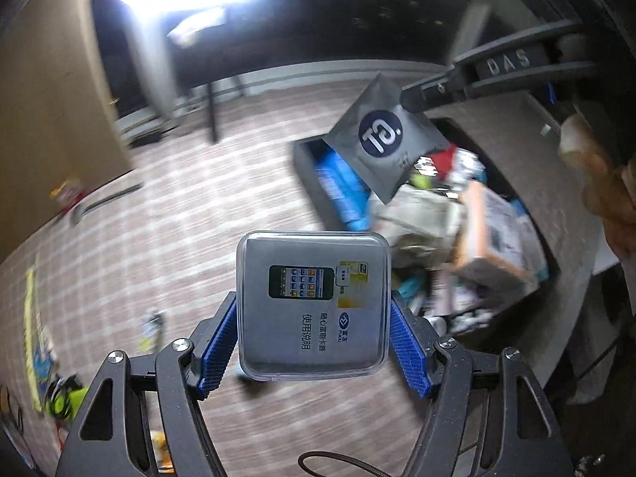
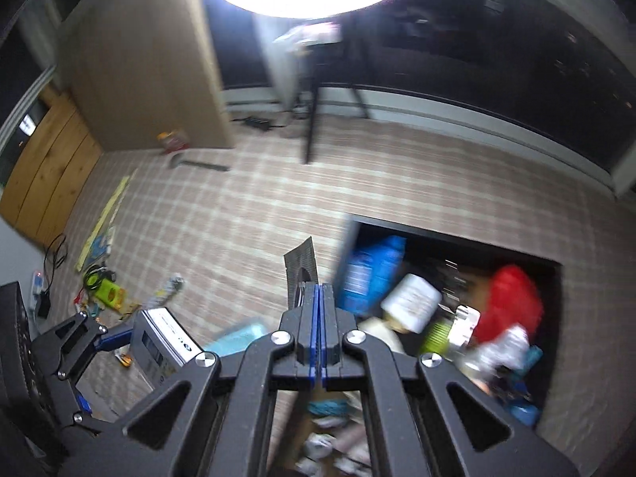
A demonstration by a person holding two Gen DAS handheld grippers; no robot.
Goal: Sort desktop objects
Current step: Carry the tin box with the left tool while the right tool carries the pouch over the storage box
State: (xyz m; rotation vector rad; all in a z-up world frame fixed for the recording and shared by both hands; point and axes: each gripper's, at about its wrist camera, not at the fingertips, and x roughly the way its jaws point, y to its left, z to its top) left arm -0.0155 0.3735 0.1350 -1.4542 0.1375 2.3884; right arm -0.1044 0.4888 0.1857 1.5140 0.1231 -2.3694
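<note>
My left gripper (image 1: pixel 312 320) is shut on a clear plastic case (image 1: pixel 312 304) with a grey printed leaflet inside, held in the air between the blue pads (image 1: pixel 216 348). My right gripper (image 2: pixel 320 298) is shut on a thin dark grey sachet (image 2: pixel 301 270), seen edge-on. In the left wrist view that sachet (image 1: pixel 383 141) hangs from the right gripper (image 1: pixel 413 99) above a dark storage box (image 1: pixel 306 161). In the right wrist view the left gripper (image 2: pixel 119 336) with its case (image 2: pixel 163 342) is at the lower left.
The dark box (image 2: pixel 556 278) is full of mixed items: a blue pack (image 2: pixel 371 268), a white jar (image 2: pixel 411 298), a red object (image 2: pixel 510 302), a cardboard carton (image 1: pixel 495 238). Loose items lie on the checked cloth at the left (image 2: pixel 103 290). A tripod leg (image 2: pixel 312 119) stands behind.
</note>
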